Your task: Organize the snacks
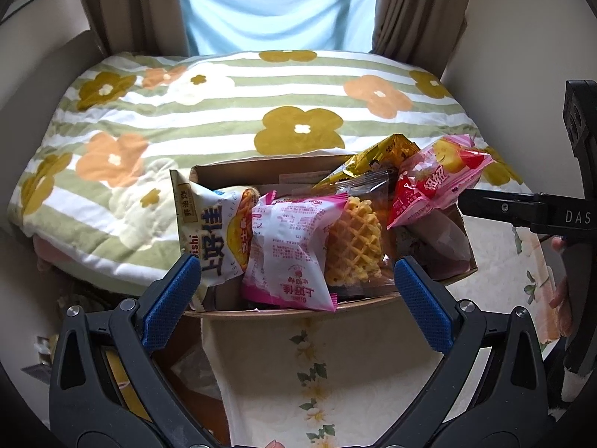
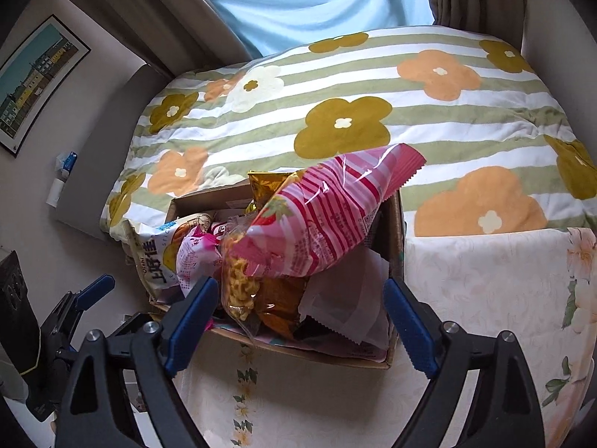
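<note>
Daylit blue curtain (image 1: 276,3) between brown drapes (image 1: 97,3); floral striped quilt (image 1: 224,112); framed picture (image 2: 33,74) on wall.

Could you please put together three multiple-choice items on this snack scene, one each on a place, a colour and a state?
1. Where is the pink striped packet?
A. leaning on top of the snacks in the cardboard box
B. flat on the blanket
C. on the floor

2. What colour are the gripper pads?
A. red
B. blue
C. green

3. How do the right gripper's jaws stand?
A. shut on the packet
B. shut on nothing
C. open, holding nothing

Answers:
1 A, it sticks up out of the box, resting on other packets.
2 B, both wrist views show blue pads.
3 C, the pads stand wide apart, clear of the packet.
</note>
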`<action>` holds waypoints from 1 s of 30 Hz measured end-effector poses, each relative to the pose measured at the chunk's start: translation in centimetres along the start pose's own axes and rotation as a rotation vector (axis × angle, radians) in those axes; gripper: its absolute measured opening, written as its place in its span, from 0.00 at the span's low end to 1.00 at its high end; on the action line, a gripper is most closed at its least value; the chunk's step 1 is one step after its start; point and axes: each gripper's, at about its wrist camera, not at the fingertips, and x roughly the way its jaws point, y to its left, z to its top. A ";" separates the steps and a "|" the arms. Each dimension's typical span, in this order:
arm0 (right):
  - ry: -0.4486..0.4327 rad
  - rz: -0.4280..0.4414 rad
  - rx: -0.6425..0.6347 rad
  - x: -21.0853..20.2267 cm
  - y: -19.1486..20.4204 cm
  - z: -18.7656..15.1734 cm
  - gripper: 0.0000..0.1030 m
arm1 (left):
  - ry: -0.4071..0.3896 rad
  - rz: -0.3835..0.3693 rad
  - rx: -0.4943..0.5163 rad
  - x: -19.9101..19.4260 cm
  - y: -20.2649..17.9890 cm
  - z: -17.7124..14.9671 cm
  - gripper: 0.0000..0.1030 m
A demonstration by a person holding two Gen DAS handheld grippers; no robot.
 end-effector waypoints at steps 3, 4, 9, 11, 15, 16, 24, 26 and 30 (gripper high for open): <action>-0.012 0.005 0.007 -1.0 0.1 -0.7 0.85 | -0.014 0.000 0.006 -0.9 -0.1 -0.2 1.00; -0.018 0.006 0.009 -1.4 0.3 -0.9 0.85 | -0.020 -0.001 0.008 -1.3 -0.1 -0.3 1.00; -0.075 0.004 0.010 -4.2 0.9 -2.2 0.85 | -0.054 -0.016 0.019 -3.9 -1.0 -0.6 1.00; -0.109 -0.006 0.001 -5.8 1.3 -2.9 0.85 | -0.075 -0.015 0.023 -5.2 -1.5 -0.8 1.00; -0.185 -0.046 -0.050 -9.4 2.0 -4.7 0.85 | -0.122 -0.009 0.028 -8.2 -2.9 -1.5 1.00; -0.205 -0.053 -0.067 -10.5 2.3 -5.2 0.85 | -0.135 -0.006 0.026 -9.2 -3.4 -1.8 1.00; -0.389 -0.132 -0.151 -19.1 1.8 -9.7 0.85 | -0.266 0.050 -0.006 -16.8 -8.2 -5.2 1.00; -0.426 -0.170 -0.169 -21.0 1.4 -11.1 0.85 | -0.296 0.068 -0.015 -18.6 -9.6 -6.4 1.00; -0.495 -0.239 -0.192 -24.2 0.6 -14.6 0.86 | -0.356 0.105 -0.049 -21.5 -11.9 -9.2 1.00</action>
